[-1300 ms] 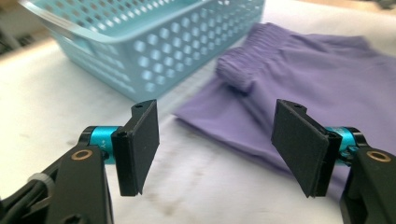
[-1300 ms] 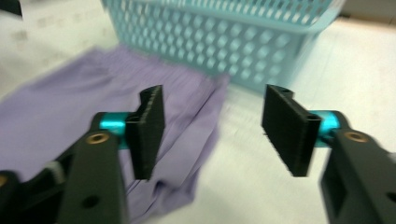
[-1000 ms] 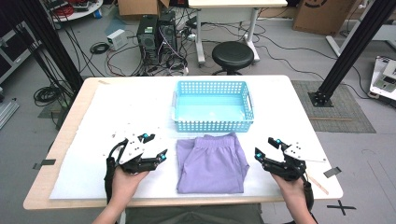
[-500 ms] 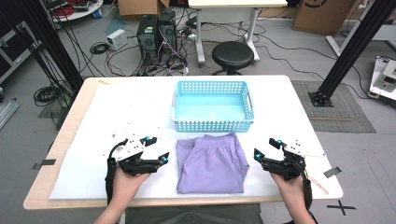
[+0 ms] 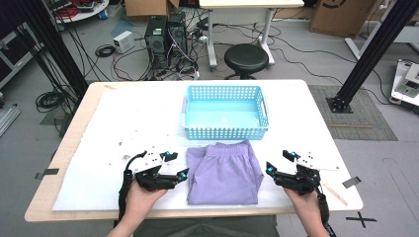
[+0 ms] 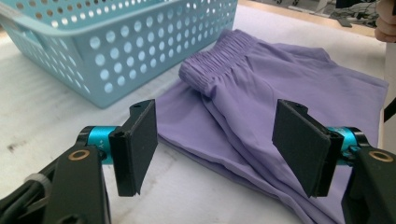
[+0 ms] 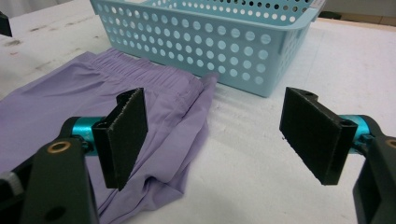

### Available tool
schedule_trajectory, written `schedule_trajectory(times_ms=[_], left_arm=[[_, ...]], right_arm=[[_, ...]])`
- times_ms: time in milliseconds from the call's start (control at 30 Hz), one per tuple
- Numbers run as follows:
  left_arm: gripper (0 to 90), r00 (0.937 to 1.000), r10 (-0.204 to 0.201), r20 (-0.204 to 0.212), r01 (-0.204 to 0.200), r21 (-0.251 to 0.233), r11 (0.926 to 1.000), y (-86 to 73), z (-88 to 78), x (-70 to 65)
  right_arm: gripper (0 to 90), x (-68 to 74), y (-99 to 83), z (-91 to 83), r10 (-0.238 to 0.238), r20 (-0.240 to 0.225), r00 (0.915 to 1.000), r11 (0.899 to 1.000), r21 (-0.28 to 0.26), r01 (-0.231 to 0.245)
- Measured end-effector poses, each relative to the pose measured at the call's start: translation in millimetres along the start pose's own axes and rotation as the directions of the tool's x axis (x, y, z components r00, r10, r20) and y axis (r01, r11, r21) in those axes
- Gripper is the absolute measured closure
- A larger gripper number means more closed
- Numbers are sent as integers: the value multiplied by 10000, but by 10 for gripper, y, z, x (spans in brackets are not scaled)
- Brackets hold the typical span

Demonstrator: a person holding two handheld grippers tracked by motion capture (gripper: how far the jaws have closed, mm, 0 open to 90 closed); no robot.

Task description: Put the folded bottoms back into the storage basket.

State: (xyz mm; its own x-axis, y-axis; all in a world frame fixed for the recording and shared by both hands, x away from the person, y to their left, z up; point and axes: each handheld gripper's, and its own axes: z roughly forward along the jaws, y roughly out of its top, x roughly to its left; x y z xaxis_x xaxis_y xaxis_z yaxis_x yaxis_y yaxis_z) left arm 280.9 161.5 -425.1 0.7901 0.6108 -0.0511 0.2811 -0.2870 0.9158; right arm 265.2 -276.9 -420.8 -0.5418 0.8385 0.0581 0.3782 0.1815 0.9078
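Purple shorts (image 5: 223,172) lie folded on the table (image 5: 99,128), just in front of the blue basket (image 5: 225,111), between the left gripper (image 5: 179,173) and right gripper (image 5: 272,170); both stand wide open, empty, equally near.

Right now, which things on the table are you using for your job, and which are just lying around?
For the job:
- purple shorts, folded, between the grippers
- blue basket, empty, just behind the shorts
- left gripper and right gripper, both open, holding nothing

Just lying about:
- wooden stick near the table's right edge
- black stool on the floor
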Motion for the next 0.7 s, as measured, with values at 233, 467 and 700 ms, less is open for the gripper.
schedule_trajectory(times_ms=[233,467,700], left_arm=[[311,9983,-586,76,583,309,9978,-17,45,-122],[311,9941,-1032,319,998,957,9904,-74,102,-106],[311,9734,-2284,182,2235,1432,9641,-123,209,-60]], right_arm=[[235,50,-15,29,-173,-88,9998,9999,1,173],[232,107,-46,114,-300,-353,9989,9982,499,317],[232,158,-56,187,-577,-433,9974,9956,716,607]])
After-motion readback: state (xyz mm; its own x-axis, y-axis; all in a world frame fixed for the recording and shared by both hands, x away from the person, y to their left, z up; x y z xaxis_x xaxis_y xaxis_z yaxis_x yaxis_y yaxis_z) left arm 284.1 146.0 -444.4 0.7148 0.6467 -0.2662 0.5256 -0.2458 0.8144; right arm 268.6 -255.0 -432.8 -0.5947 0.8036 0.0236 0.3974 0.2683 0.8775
